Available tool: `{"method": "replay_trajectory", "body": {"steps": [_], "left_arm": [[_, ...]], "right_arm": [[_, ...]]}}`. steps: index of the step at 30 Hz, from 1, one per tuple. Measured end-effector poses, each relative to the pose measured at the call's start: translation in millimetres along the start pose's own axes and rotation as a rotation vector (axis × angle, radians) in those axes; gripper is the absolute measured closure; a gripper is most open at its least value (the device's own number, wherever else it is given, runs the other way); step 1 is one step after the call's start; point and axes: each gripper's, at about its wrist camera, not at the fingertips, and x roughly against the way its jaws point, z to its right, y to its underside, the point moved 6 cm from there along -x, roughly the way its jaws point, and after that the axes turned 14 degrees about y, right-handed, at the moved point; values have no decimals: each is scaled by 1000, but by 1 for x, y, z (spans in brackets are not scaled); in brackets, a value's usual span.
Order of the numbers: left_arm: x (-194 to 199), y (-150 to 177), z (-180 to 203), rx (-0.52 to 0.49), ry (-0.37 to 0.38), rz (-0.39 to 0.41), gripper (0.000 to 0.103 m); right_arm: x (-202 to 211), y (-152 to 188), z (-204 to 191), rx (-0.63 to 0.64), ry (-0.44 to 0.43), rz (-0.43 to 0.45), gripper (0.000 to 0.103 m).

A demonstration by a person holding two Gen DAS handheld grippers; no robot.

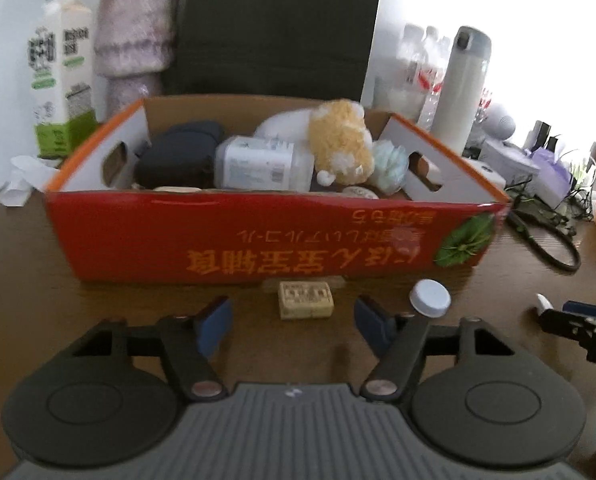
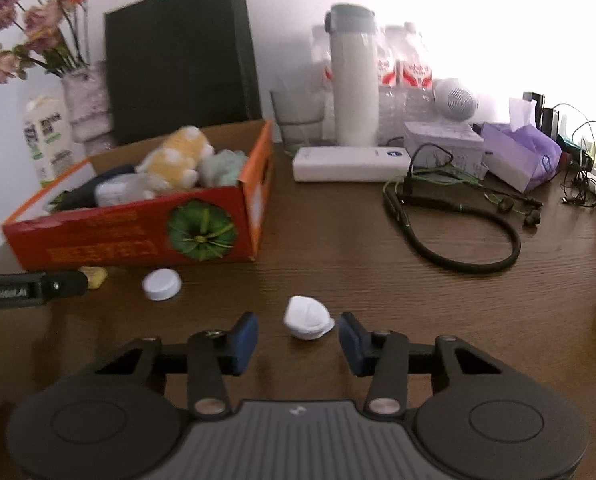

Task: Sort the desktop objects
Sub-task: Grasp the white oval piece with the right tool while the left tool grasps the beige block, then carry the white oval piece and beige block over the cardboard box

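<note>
A red cardboard box (image 1: 257, 240) stands on the brown table and holds a plush toy (image 1: 340, 140), a white bottle (image 1: 261, 164), a dark pouch (image 1: 177, 152) and other items. It also shows in the right wrist view (image 2: 97, 244). My left gripper (image 1: 293, 324) is open, with a small yellow block (image 1: 305, 299) just ahead between the fingers. A white cap (image 1: 430, 298) lies to its right, also seen in the right wrist view (image 2: 161, 285). My right gripper (image 2: 298, 340) is open around a small white wad (image 2: 308, 317).
A milk carton (image 1: 59, 80), a vase (image 1: 135, 40) and a dark bag (image 1: 273, 28) stand behind the box. A white flask (image 2: 354, 76), water bottles (image 2: 402, 72), a power bank (image 2: 350, 164), a tissue box (image 2: 518, 156), a glass (image 2: 298, 120) and black neckband earphones (image 2: 458, 232) crowd the right.
</note>
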Motion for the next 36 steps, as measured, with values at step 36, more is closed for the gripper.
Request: {"method": "replay_trajectory", "body": {"steps": [36], "left_arm": [[197, 115, 91, -56, -72, 154, 70]], "right_arm": [[177, 93, -58, 86, -159, 120, 81]]}}
